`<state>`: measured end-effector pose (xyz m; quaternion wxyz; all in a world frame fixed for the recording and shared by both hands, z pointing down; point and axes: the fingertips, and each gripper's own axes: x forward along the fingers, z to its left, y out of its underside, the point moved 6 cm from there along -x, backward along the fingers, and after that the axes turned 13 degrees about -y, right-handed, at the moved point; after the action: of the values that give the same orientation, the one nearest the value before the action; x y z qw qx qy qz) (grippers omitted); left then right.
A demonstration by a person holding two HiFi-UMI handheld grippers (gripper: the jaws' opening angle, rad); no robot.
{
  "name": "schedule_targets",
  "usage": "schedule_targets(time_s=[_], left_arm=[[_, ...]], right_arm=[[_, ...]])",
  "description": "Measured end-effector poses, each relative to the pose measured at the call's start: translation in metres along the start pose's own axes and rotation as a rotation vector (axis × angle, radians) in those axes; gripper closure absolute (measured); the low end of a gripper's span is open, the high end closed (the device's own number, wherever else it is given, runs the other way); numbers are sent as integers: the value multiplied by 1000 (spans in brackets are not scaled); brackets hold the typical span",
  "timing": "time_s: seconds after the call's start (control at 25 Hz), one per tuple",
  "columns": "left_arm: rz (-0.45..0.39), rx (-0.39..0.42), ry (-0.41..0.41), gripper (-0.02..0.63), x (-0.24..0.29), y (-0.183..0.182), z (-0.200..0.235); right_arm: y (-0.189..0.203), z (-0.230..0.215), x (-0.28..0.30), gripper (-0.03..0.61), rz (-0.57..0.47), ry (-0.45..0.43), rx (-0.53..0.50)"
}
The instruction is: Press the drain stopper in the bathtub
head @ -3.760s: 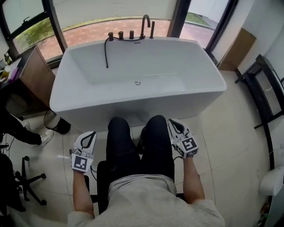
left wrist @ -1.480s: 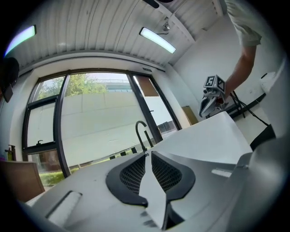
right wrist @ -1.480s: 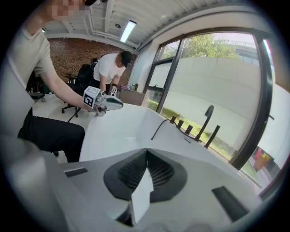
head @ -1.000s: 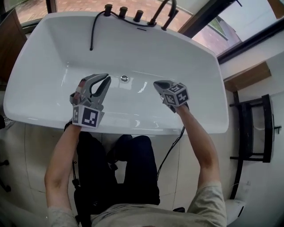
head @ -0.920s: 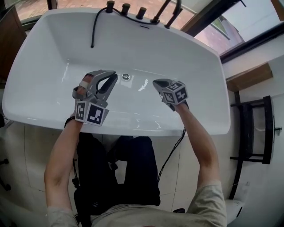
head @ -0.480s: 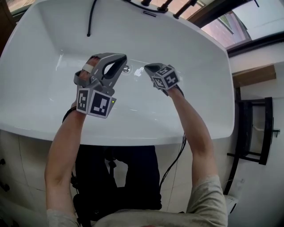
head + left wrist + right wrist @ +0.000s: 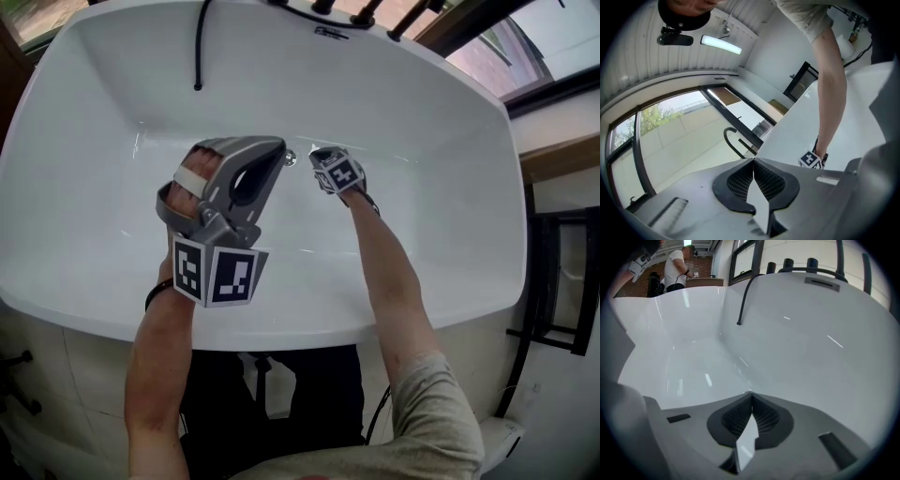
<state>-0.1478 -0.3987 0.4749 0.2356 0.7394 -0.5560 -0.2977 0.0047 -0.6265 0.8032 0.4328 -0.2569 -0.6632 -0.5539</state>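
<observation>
The small round chrome drain stopper (image 7: 290, 159) sits on the floor of the white bathtub (image 7: 441, 216). My right gripper (image 7: 315, 154) is shut and empty, low in the tub, with its tip just right of the stopper. In the right gripper view the shut jaws (image 7: 751, 394) point at the tub floor and the stopper does not show. My left gripper (image 7: 277, 148) is held high, close to the head camera, also shut and empty. Its own view looks up past the shut jaws (image 7: 753, 160) at the windows and the right arm (image 7: 829, 93).
A black shower hose (image 7: 198, 47) hangs down the tub's far wall below the dark tap fittings (image 7: 323, 7). The near rim (image 7: 281, 328) is at my waist. A black rack (image 7: 562, 281) stands to the right. A person (image 7: 677, 268) stands far off.
Both grippers went from beside my legs into the tub. Over the last second the right one dropped toward the drain and the left one rose toward the head camera.
</observation>
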Motion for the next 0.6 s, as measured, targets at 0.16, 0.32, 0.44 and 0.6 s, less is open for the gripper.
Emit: schedule_targets(time_s=[0.16, 0.32, 0.44, 0.6], left_arm=[[-20, -4, 40, 614, 3, -6, -6], [-19, -18, -28, 614, 0, -10, 6], [-8, -16, -45, 614, 0, -12, 8], [-5, -14, -45, 614, -1, -13, 10]], right_arm=[[8, 4, 46, 578, -46, 10, 34], [2, 13, 83, 577, -45, 0, -8], [12, 8, 109, 575, 17, 12, -3], [19, -2, 146, 575, 69, 12, -50]])
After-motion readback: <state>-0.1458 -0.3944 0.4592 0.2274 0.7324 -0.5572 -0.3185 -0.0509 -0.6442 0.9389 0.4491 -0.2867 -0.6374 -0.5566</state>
